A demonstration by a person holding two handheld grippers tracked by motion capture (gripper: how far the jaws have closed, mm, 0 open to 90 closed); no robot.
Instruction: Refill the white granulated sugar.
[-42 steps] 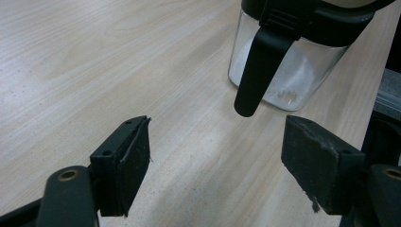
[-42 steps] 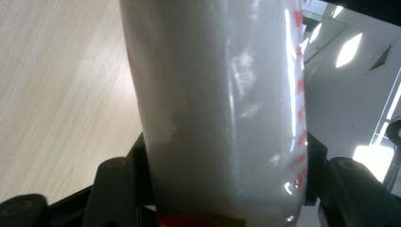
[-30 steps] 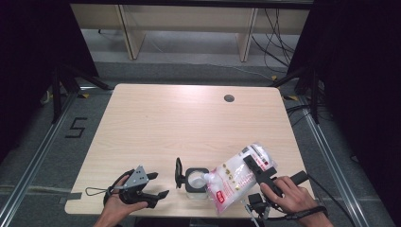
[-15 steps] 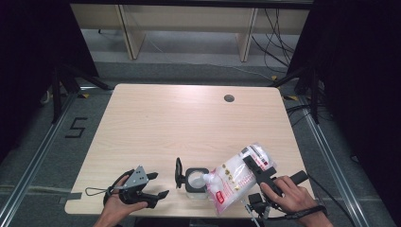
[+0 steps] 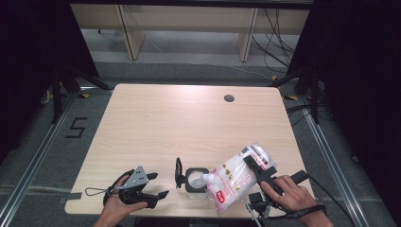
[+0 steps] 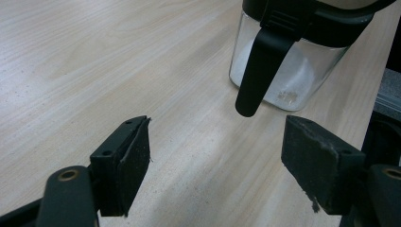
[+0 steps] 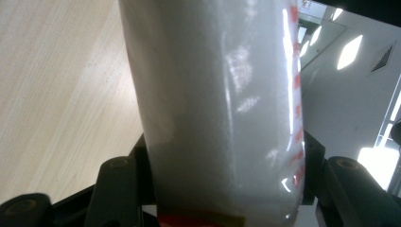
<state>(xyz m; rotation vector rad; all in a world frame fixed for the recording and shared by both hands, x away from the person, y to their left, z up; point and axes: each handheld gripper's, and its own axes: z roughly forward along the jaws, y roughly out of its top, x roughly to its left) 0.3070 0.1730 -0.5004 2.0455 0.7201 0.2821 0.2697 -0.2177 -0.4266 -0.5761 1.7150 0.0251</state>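
We find the right gripper (image 5: pixel 257 171) clamped on the bag (image 5: pixel 236 177), tilted mouth-down leftward over the jar (image 5: pixel 195 178); left gripper (image 5: pixel 153 185) open, empty.

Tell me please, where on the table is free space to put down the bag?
Free: the whole far part of the table, from the round hole down to the jar, and the left side above the left gripper. Crowded: the near edge, where the jar, the tilted bag and the right gripper that clamps it sit together.
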